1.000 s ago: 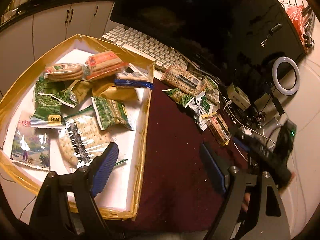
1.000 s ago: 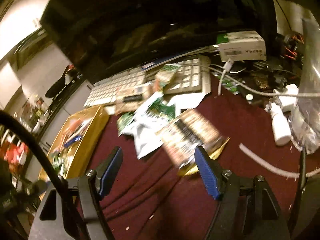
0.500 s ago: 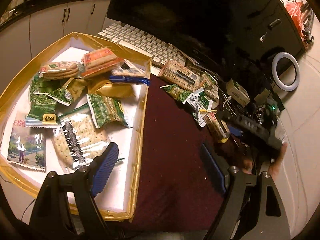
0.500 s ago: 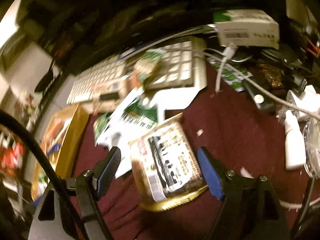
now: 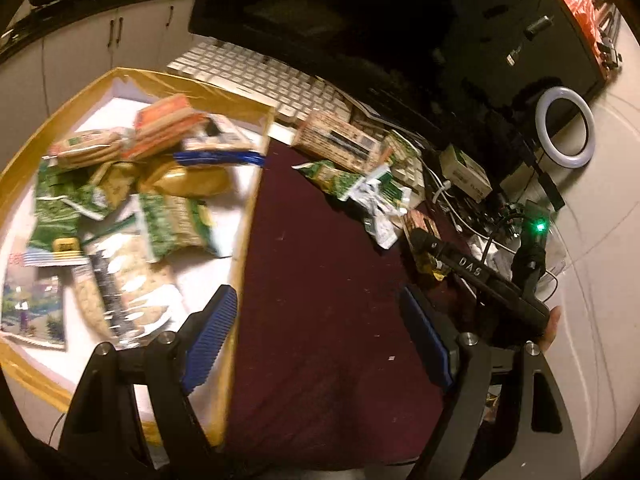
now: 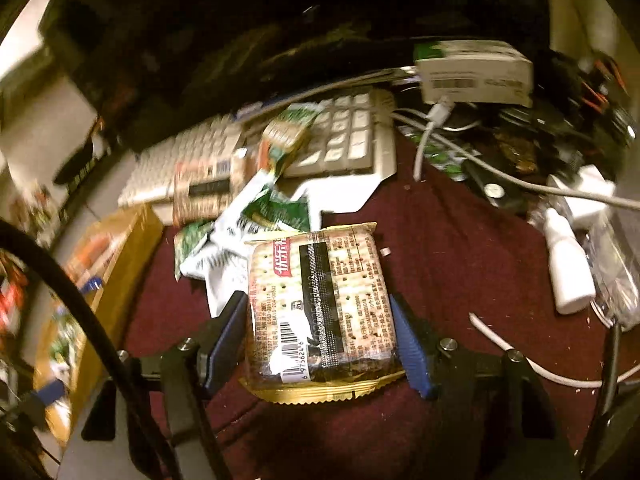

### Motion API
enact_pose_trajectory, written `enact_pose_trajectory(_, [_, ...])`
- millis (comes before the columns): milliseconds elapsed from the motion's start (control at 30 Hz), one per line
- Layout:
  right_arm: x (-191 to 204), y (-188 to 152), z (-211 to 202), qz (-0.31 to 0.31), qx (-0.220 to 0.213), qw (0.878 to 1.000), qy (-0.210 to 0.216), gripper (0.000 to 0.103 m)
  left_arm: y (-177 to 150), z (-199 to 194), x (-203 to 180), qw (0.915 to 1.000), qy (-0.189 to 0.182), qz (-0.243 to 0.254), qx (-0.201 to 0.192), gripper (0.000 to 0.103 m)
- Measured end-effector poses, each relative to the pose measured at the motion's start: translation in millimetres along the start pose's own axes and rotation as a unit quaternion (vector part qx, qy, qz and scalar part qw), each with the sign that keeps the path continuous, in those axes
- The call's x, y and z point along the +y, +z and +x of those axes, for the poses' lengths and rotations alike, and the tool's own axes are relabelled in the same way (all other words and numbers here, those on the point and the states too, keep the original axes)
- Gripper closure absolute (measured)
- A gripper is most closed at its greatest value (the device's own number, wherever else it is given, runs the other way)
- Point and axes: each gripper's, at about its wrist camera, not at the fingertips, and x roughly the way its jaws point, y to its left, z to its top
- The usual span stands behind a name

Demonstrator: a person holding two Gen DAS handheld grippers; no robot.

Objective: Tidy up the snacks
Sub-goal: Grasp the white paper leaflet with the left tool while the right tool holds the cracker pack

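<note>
Plainly, right gripper (image 6: 320, 344) closing around cracker pack (image 6: 320, 308), red label seemingly Chinese; left gripper (image 5: 320, 344) wide.

Left gripper (image 5: 320, 344) hung wide open, angled downward, nothing between its jaws. Right gripper (image 6: 320, 340) tilted down too, jaws closing around a packet (image 6: 320, 312).

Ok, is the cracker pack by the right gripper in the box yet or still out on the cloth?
Out. The cracker pack lies flat on the maroon cloth, between the closing jaws of the right gripper; the box sits off to its left.
</note>
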Motion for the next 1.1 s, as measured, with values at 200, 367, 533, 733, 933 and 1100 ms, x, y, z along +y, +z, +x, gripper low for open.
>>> enact_pose_trajectory(200, [-29.6, -1.2, -22.5, 0.062, -0.037, 0.997, 0.013, 0.033, 12.3, 44.3, -29.7, 0.9986, 0.003, 0.02, 0.049, 0.02])
enact_pose_trajectory(367, [-28.9, 0.3, -15.9, 0.079, -0.024, 0.996, 0.019, 0.033, 29.0, 93.7, -41.1, 0.9963, 0.039, 0.01, 0.075, 0.024])
enact_pose_trajectory(533, [-29.3, 4.6, -12.6, 0.087, -0.02, 0.996, 0.019, 0.033, 47.3, 129.2, -49.6, 0.995, 0.061, -0.002, 0.079, 0.045])
enact_pose_trajectory(733, [-26.8, 6.7, -9.1, 0.084, -0.015, 0.996, 0.019, 0.033, 52.7, 142.4, -58.4, 0.9944, 0.08, 0.009, 0.069, 0.073])
enact_pose_trajectory(933, [-26.2, 10.0, -6.7, 0.075, -0.01, 0.997, 0.019, 0.033, 42.3, 122.3, -51.1, 0.994, 0.067, 0.031, 0.081, 0.096])
enact_pose_trajectory(1100, [-20.9, 11.1, -4.1, 0.056, -0.004, 0.998, 0.032, 0.033, 19.0, 89.7, -32.4, 0.9918, 0.064, 0.053, 0.097, 0.096])
